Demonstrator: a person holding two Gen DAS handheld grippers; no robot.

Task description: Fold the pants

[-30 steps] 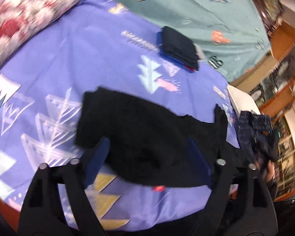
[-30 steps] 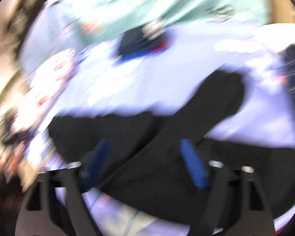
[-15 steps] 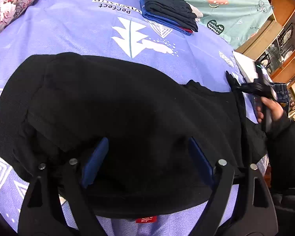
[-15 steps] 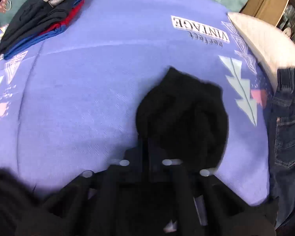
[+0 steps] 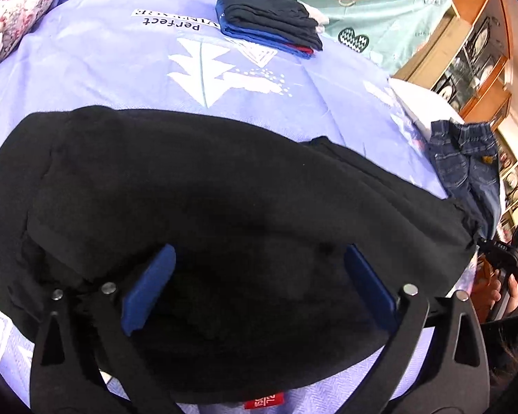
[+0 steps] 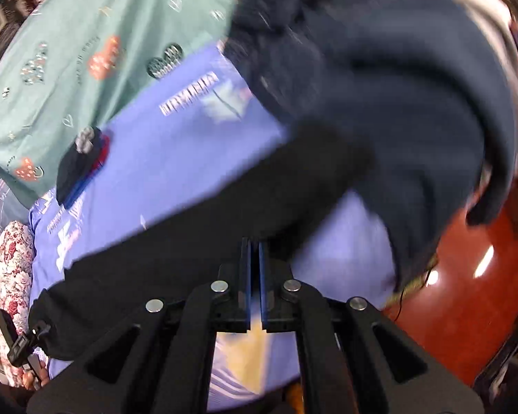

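Note:
Black pants (image 5: pixel 224 200) lie spread across the purple patterned sheet (image 5: pixel 86 55). My left gripper (image 5: pixel 259 262) hovers over their near edge with its blue pads wide apart and nothing between them. In the right wrist view, blurred by motion, my right gripper (image 6: pixel 253 245) has its blue pads pressed almost together at the edge of the black pants (image 6: pixel 190 248). I cannot tell if cloth is pinched between them. My right gripper also shows at the right edge of the left wrist view (image 5: pixel 507 252).
A stack of folded dark, blue and red clothes (image 5: pixel 269 20) sits at the far side of the sheet. Blue jeans (image 5: pixel 466 162) hang at the right bed edge and look large and blurred in the right wrist view (image 6: pixel 397 86). A floral pillow (image 5: pixel 13 10) is far left. Wooden shelves (image 5: pixel 480 51) stand right.
My right gripper has pulled back and swung toward the bed's right edge, its view now blurred. My left gripper has stayed open over the black pants, with little shift.

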